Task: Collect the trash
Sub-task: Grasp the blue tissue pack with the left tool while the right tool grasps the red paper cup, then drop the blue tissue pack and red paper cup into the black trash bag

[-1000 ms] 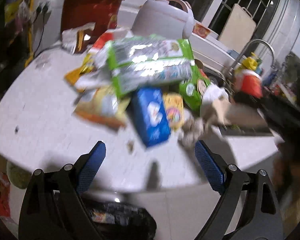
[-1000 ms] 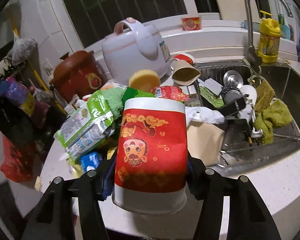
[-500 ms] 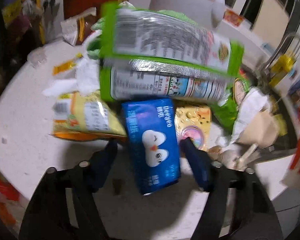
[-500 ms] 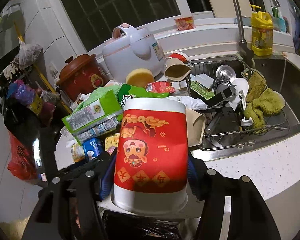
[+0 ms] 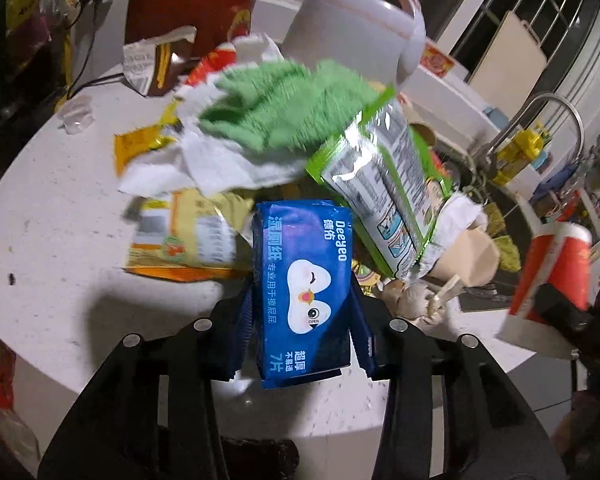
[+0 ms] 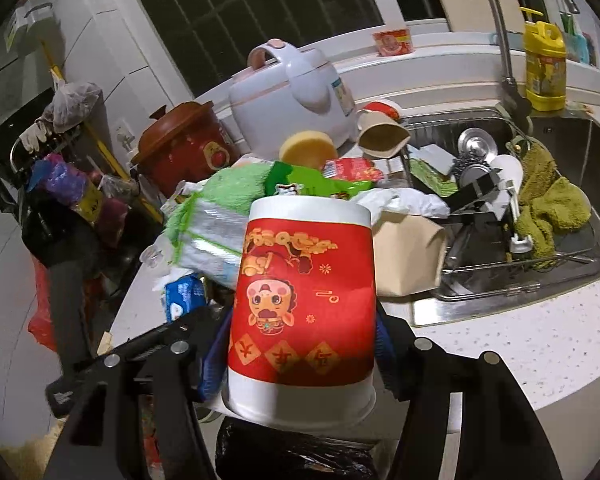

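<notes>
Trash: left gripper (image 5: 302,308) clamps the blue wipes pack (image 5: 304,292); right gripper (image 6: 300,344) clamps the red paper cup (image 6: 304,300), green wrapper (image 5: 384,196) at one o'clock.

left hand-held gripper (image 5: 303,308) — clamped on blue pack (image 5: 304,288) | right hand-held gripper (image 6: 300,344) — clamped on red cup (image 6: 304,296)

The counter (image 5: 52,248) lies bare on the left, but the wrapper pile (image 5: 268,140) fills its middle up to the cooker (image 6: 288,92), and dishes crowd the sink (image 6: 580,128).
</notes>
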Available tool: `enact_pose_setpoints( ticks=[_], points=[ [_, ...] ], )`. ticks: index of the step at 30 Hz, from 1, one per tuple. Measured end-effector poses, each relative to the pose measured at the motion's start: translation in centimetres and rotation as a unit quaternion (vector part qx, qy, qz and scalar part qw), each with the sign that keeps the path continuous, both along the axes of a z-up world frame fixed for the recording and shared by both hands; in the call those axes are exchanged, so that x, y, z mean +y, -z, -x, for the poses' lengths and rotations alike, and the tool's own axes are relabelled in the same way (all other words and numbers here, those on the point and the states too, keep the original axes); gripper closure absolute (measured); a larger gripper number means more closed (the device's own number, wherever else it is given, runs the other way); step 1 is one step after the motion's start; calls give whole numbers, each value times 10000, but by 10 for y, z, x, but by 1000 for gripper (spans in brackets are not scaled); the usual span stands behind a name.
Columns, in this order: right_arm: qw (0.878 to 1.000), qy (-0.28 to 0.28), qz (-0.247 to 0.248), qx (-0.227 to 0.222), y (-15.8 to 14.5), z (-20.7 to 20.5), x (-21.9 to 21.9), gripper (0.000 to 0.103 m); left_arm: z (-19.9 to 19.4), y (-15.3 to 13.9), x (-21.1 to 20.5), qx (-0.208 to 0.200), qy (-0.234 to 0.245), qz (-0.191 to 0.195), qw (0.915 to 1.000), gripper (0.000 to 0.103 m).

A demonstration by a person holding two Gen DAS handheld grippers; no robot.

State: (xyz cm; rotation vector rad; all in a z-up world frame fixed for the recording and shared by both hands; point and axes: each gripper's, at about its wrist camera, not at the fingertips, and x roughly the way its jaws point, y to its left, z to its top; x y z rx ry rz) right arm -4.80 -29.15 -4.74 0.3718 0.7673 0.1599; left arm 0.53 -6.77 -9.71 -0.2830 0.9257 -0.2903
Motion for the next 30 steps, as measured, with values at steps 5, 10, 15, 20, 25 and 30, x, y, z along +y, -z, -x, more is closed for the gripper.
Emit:
enact_pose_setpoints(
  ticks=[5, 10, 15, 20, 25, 30],
  points=[
    [9998, -176, -65, -89, -10, 1, 17, 43, 11, -22, 42, -147, -167, 270, 9994, 61],
    [9962, -846, -49, -176, -26, 15, 53, 43, 39, -37, 79, -412, 7, 155, 9990, 61],
    [9828, -1800, 165, 377, 0, 38, 107, 43, 84, -11, 112, 86, 216, -51, 9997, 61],
    [9576, -2436, 334, 1502, 91, 56, 159, 43, 121, 71, 140, 1077, 288, -232, 9935, 61],
    [9224, -2521, 450, 2891, 237, 70, 199, 44, 142, 181, 154, 1872, 482, -490, 9799, 61],
    [8962, -2460, 733, 3618, 339, 82, 224, 44, 149, 290, 162, 2706, 458, -689, 9591, 61]
  ],
)
